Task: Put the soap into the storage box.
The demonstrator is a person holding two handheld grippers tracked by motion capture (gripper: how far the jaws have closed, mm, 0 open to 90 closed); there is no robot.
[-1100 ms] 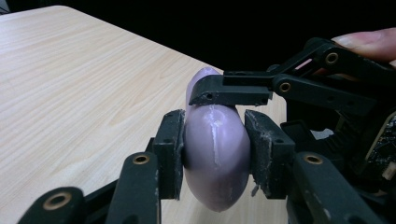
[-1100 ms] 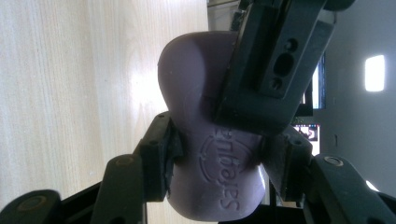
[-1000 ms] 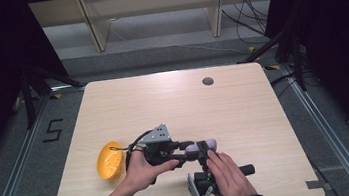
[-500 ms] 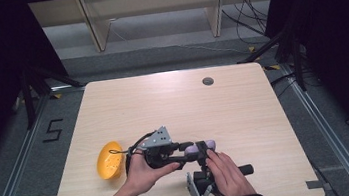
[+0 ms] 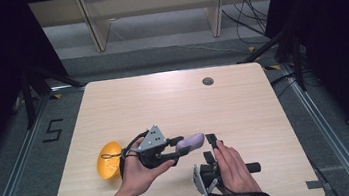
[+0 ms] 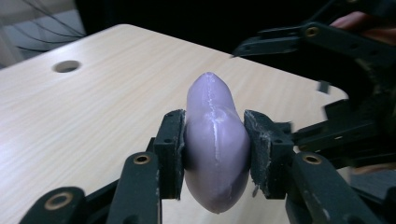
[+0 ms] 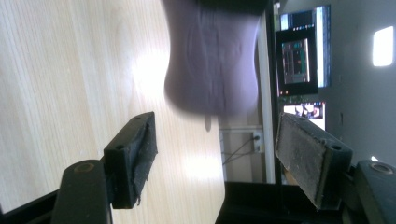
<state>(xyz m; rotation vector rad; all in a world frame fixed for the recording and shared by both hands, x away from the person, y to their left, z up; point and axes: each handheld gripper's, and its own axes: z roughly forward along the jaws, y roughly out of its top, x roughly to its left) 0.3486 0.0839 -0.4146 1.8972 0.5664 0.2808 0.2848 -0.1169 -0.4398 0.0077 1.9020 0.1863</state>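
Two black pads of the left gripper clamp a purple eggplant-shaped toy at mid-body, tip fwd. Right gripper jaws spread wide, empty, toy just beyond its pads, above the table.

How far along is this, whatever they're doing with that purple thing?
Done: the left hand-held gripper has picked up the purple object and holds it clamped above the table. In hand: the right hand-held gripper waits open just beside it, perhaps for a handover. Left: nothing has been placed anywhere; the yellow bowl looks empty.
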